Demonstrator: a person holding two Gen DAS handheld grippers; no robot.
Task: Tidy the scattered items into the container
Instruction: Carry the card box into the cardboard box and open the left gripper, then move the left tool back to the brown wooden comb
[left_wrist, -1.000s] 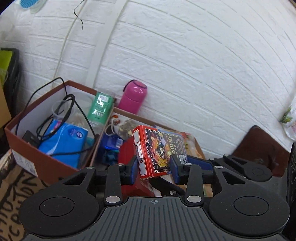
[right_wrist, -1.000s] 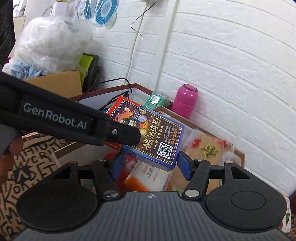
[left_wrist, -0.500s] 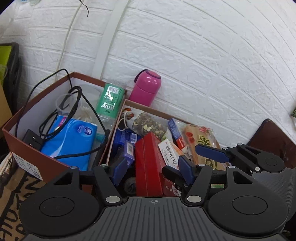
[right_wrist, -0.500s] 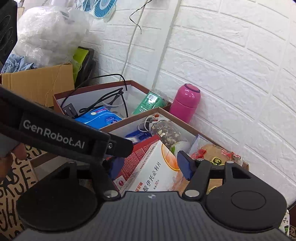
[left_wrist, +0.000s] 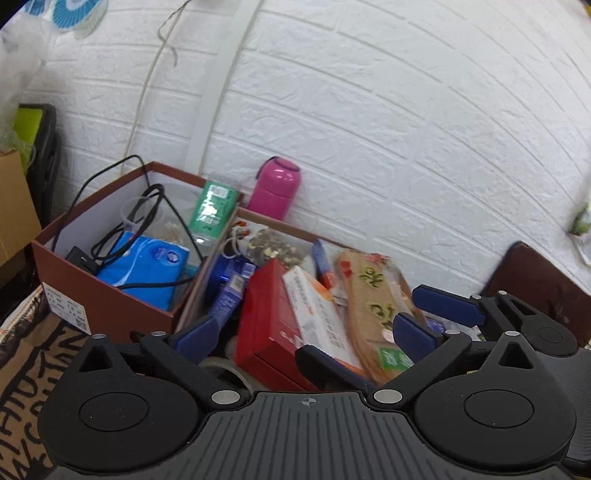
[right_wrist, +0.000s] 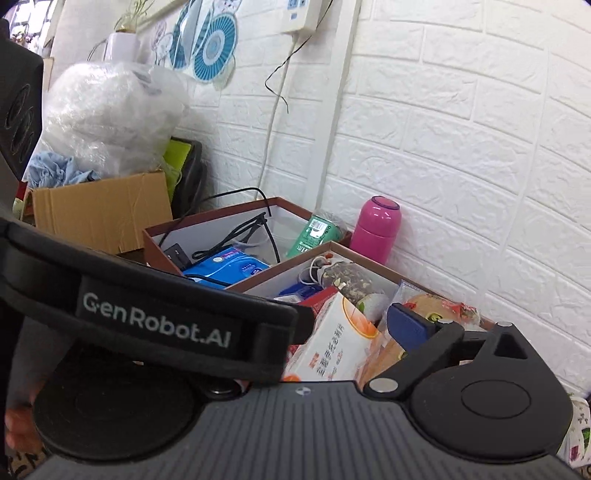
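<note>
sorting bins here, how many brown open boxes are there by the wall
2: the left box holding cables and a blue pack, and the right box beside it, touching, packed with cartons. Others may be hidden.

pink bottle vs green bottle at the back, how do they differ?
The pink bottle stands upright against the wall, outside both boxes; the green bottle leans tilted inside the left box, its top resting at the rim. The pink bottle is opaque and unlabelled on the side shown; the green bottle carries a printed label with a barcode over clear plastic. The pink one looks stouter. Neither is touched by a gripper.
</note>
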